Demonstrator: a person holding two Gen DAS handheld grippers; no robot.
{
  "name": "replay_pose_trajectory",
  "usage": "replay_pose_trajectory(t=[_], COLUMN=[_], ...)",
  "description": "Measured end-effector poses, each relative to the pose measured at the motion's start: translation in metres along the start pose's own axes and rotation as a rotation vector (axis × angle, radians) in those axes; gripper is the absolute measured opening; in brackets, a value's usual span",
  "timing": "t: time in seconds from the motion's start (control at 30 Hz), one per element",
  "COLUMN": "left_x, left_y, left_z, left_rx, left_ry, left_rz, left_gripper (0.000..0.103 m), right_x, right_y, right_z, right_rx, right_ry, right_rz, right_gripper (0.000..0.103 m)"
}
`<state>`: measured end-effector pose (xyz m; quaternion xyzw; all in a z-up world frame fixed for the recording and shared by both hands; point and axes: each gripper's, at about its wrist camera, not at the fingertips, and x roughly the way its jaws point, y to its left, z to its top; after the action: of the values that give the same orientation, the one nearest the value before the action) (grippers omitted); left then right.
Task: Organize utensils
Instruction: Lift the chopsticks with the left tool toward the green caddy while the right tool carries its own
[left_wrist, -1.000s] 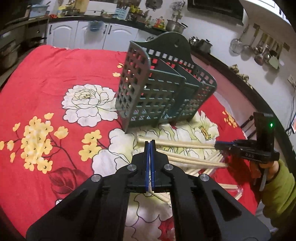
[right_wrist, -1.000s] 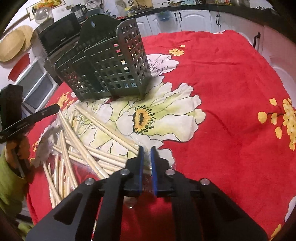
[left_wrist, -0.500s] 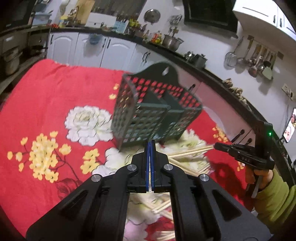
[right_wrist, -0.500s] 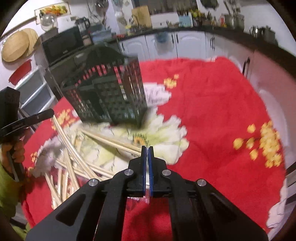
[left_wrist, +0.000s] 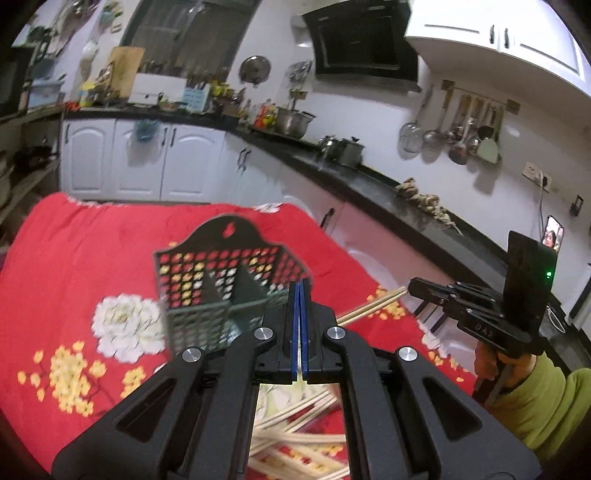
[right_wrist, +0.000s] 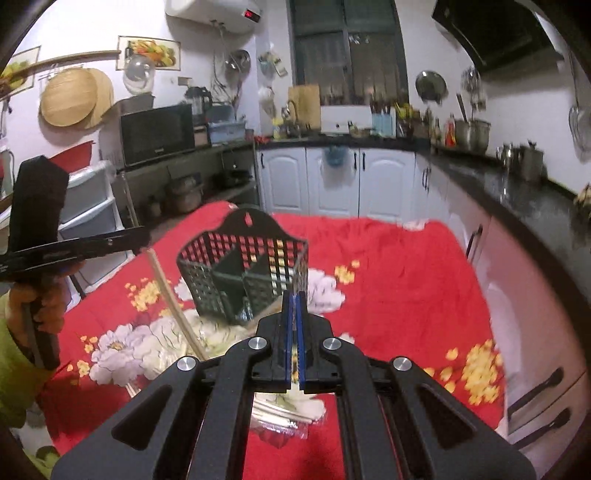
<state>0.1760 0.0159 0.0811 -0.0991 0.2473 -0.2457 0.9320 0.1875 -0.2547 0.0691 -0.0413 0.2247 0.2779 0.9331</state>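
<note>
Pinching chopsticks (right_wrist: 173, 306): both fingers (left_wrist: 293, 317) closed

Around you lies a red cloth with flower prints (left_wrist: 92, 243), white and yellow blooms scattered across it. Behind it you see white cabinet doors (right_wrist: 332, 181) with a blue bag hung on one handle. To your right a black worktop (left_wrist: 369, 184) runs along the wall and carries steel pots (left_wrist: 341, 149). Above it ladles and strainers (left_wrist: 454, 133) hang from a rail, beside a black range hood (left_wrist: 362, 40) and a white wall cupboard (left_wrist: 498, 40). To your left a black microwave (right_wrist: 157, 133) sits on a shelf, round bamboo trays (right_wrist: 74, 98) hang on the wall, and plastic drawers (right_wrist: 92, 206) stand below.
</note>
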Motion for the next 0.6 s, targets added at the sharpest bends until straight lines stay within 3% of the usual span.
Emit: replay_pose_trajectory(t=[0.3,0.6], left_x=[0.008,0.009], left_y=[-0.041,-0.054], left_z=[0.017,0.032], left_rx=[0.072,0.08], left_ry=[-0.027,-0.045], left_rz=[-0.062,-0.085], left_gripper=[0.0,0.0], right_x=[-0.025,-0.043], right_y=[0.005,0.011], right_z=[0.014,0.024], right_rx=[-0.022,-0.028], right_ry=[-0.049,-0.071], right_rz=[-0.006,-0.032], right_gripper=[0.002,0.002])
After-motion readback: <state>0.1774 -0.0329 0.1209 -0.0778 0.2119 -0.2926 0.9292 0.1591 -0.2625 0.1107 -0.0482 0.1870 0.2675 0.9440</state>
